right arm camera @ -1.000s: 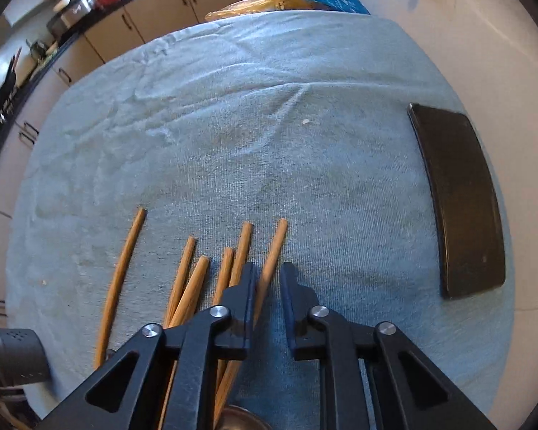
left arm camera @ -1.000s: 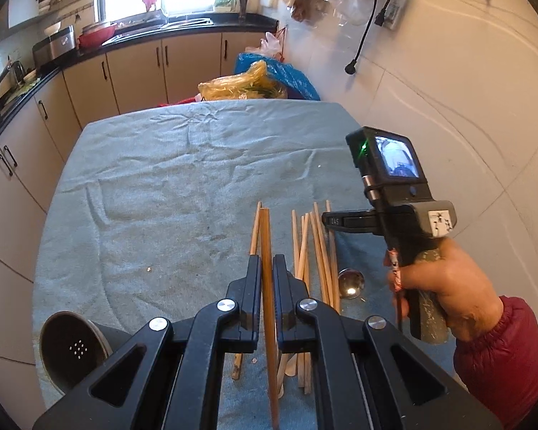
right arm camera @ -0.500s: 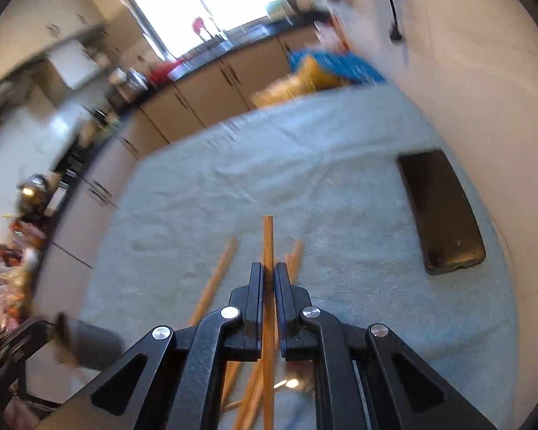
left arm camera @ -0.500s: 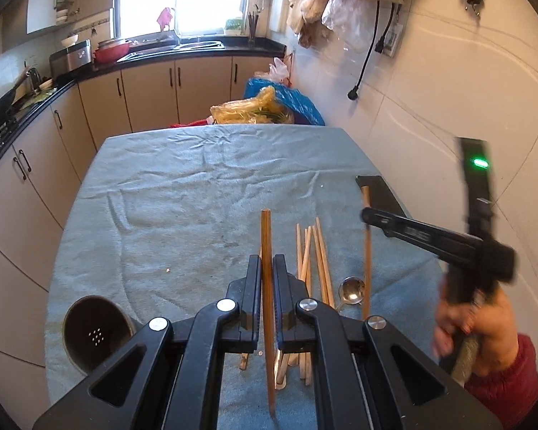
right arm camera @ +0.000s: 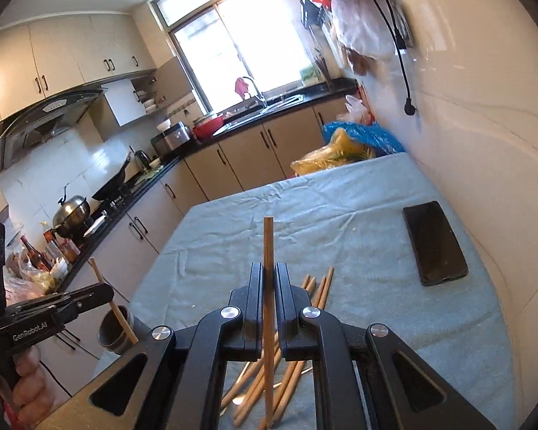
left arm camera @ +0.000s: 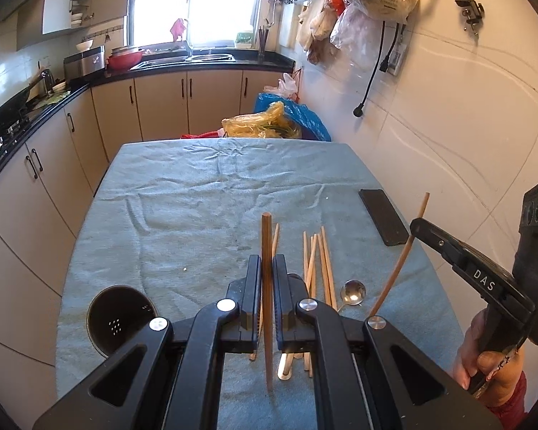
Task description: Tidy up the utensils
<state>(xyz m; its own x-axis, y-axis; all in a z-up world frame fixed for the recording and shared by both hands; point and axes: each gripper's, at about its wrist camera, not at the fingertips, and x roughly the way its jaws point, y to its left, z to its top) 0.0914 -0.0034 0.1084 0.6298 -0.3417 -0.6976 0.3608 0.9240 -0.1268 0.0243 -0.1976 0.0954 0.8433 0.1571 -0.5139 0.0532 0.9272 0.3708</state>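
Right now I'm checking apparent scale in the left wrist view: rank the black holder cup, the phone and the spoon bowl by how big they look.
1. black holder cup, though it is nearest the camera, which inflates it
2. phone
3. spoon bowl, clearly smallest

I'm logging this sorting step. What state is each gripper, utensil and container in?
Left gripper: shut on a raised wooden chopstick.
Right gripper: shut on another wooden chopstick.
Loose wooden chopsticks: lying flat on the cloth.
Metal spoon: lying flat.
Dark perforated holder cup: upright, empty.
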